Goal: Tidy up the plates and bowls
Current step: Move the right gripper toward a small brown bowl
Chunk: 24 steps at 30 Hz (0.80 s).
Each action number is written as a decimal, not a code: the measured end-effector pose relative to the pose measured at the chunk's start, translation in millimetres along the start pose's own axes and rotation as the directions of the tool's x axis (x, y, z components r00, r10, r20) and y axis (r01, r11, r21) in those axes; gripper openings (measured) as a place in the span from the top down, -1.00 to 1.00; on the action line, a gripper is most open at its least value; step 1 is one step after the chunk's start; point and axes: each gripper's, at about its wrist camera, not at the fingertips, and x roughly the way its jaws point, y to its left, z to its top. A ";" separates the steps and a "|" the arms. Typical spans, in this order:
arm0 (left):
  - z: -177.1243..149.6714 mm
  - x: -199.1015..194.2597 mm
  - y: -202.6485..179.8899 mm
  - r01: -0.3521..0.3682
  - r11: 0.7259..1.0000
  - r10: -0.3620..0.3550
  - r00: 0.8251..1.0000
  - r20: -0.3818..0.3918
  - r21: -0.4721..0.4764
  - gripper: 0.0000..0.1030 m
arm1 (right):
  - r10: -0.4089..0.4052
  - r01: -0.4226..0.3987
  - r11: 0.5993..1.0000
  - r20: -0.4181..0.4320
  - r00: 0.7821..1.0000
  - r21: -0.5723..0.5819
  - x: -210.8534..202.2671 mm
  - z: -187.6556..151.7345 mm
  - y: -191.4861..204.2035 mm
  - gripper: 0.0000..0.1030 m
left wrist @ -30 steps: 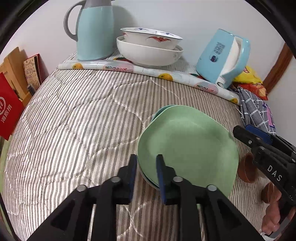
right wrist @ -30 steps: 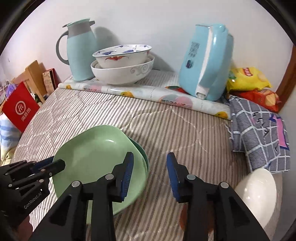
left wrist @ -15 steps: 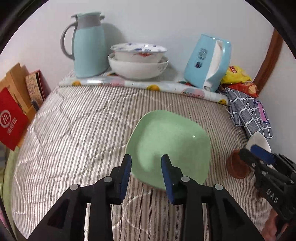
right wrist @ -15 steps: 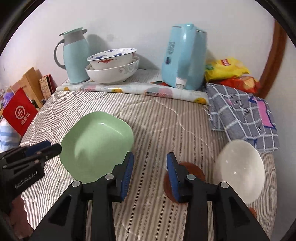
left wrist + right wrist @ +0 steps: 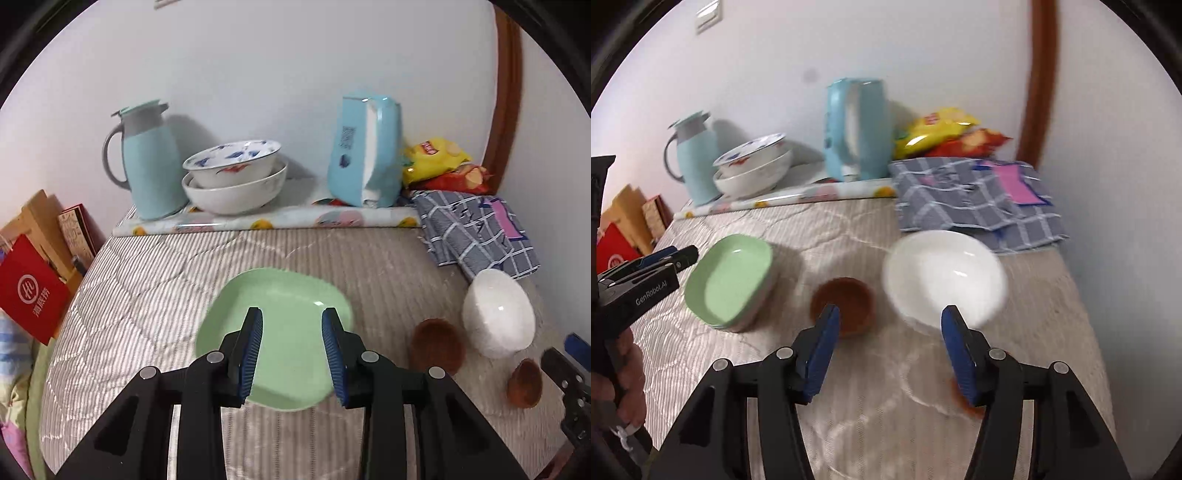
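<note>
Both your jaws gape wide, holding nothing: left gripper [image 5: 291, 347] above the flat green plates [image 5: 280, 332], right gripper [image 5: 890, 339] facing the upright white bowl [image 5: 942, 273].

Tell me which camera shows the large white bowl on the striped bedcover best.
The right wrist view: the large white bowl sits near centre with its open inside visible. The left wrist view shows it only at the right edge, distorted.

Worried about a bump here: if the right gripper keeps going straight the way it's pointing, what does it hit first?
Probably the white bowl: the open right gripper points at its near rim, with the brown bowl just left of that line. Depth is uncertain.
</note>
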 end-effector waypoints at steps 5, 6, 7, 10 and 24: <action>-2.7 -2.1 -22.5 0.011 1.000 -0.011 1.000 -0.006 -0.003 0.38 | -0.002 0.002 0.998 -0.006 1.000 0.060 -16.1 -10.3 -37.4 -0.12; -4.5 -3.0 -27.9 0.015 1.000 -0.015 1.000 -0.009 -0.002 0.38 | -0.005 0.005 0.998 -0.011 1.000 0.064 -17.8 -12.8 -42.7 -0.12; -5.8 -3.4 -33.5 0.024 1.000 -0.024 1.000 -0.015 0.002 0.38 | -0.018 0.019 0.998 -0.015 1.000 0.066 -19.4 -16.0 -49.0 -0.12; -10.0 -1.4 -45.9 0.057 0.998 -0.057 0.997 -0.044 0.009 0.38 | -0.041 0.044 0.997 -0.040 0.998 0.062 -18.9 -26.2 -64.3 -0.12; -26.9 37.4 -88.6 0.079 0.997 -0.076 0.988 -0.132 0.024 0.38 | -0.028 0.043 0.990 -0.107 0.994 0.138 20.3 -54.3 -109.5 -0.12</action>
